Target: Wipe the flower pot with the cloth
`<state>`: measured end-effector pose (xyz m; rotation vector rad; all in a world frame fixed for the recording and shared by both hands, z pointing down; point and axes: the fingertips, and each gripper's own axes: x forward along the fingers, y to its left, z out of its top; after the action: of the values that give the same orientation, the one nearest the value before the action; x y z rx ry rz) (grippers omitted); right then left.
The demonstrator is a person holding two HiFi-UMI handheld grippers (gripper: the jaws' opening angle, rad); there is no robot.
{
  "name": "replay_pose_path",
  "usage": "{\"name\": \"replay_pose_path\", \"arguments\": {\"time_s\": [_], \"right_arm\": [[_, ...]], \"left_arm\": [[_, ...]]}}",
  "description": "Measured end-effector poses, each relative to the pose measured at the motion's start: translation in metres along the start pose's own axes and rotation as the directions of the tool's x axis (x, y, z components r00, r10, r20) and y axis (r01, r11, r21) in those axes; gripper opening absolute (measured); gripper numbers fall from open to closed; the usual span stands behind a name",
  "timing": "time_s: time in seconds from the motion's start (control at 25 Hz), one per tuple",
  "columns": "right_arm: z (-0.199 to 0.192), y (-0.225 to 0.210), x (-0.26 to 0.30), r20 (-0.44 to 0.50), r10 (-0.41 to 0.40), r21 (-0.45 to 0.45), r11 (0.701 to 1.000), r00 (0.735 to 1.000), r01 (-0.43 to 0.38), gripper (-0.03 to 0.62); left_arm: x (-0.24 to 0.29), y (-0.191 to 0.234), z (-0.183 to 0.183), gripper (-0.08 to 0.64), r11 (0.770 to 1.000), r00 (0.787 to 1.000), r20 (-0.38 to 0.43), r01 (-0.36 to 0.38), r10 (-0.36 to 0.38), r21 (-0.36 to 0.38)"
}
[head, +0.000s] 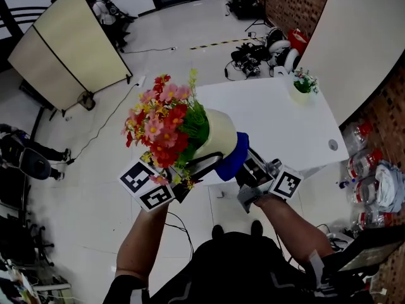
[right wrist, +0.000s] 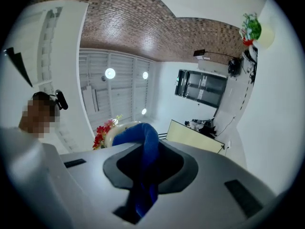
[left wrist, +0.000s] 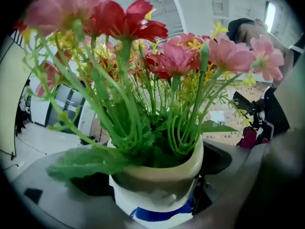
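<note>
Head view showed a person's two arms reaching forward, each hand holding a gripper with a square-marker cube. The left gripper [head: 204,159] had its two jaws closed against the sides of the flower pot [head: 220,133], a cream pot held up in the air and tilted away from the person. A bunch of red, pink and yellow flowers [head: 163,122] with green leaves spilled out of the pot, above and to the left of that gripper's jaws. The right gripper [head: 243,167] came in from the other side, its jaws pinched together on a blue cloth [head: 230,158]. The cloth lay between the two grippers, touching the pot's lower side.

Left gripper view looked up past the pot [left wrist: 159,178] sitting between the jaws of the left gripper [left wrist: 155,190] — one jaw on each side, both pressing its wall. The flowers [left wrist: 162,56] filled the upper frame, and a strip of the cloth [left wrist: 159,214] crossed the pot near its base.

Right gripper view showed the right gripper [right wrist: 145,175] with its jaws nearly closed, only the cloth [right wrist: 145,161] between them. The cloth ran from the jaws up to the pot [right wrist: 116,129] just beyond the tips.

A white table [head: 266,116] stood beyond both grippers, with a small potted plant [head: 302,84] on its far corner.
</note>
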<state>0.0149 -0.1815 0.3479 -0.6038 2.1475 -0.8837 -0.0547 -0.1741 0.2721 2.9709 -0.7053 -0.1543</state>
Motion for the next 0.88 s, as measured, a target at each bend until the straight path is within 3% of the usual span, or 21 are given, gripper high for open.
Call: {"name": "replay_pose_path", "arguments": {"time_s": [0.2, 0.32, 0.48, 0.68, 0.88], "right_arm": [[0.020, -0.014, -0.023, 0.023, -0.082, -0.130, 0.988, 0.996, 0.085, 0.054], [0.029, -0.017, -0.047, 0.018, -0.133, -0.244, 0.960, 0.991, 0.134, 0.054], [0.033, -0.023, -0.060, -0.006, -0.195, -0.380, 0.908, 0.981, 0.178, 0.054], [0.028, -0.026, -0.072, -0.040, -0.295, -0.572, 0.790, 0.955, 0.220, 0.054], [0.019, -0.036, -0.101, -0.007, -0.402, -0.621, 0.720, 0.916, 0.311, 0.054]], "left_arm": [[-0.008, 0.023, -0.025, 0.545, 1.000, 0.999, -0.036, 0.006, -0.006, 0.006], [0.000, 0.024, -0.054, 0.545, 0.999, 0.994, -0.108, 0.000, 0.004, 0.034], [0.008, 0.038, -0.104, 0.545, 0.994, 0.983, -0.183, 0.050, -0.032, 0.096], [0.004, 0.056, -0.170, 0.545, 0.993, 0.975, -0.195, 0.111, -0.102, 0.033], [0.011, 0.071, -0.253, 0.545, 0.985, 0.951, -0.276, 0.163, -0.143, 0.050]]}}
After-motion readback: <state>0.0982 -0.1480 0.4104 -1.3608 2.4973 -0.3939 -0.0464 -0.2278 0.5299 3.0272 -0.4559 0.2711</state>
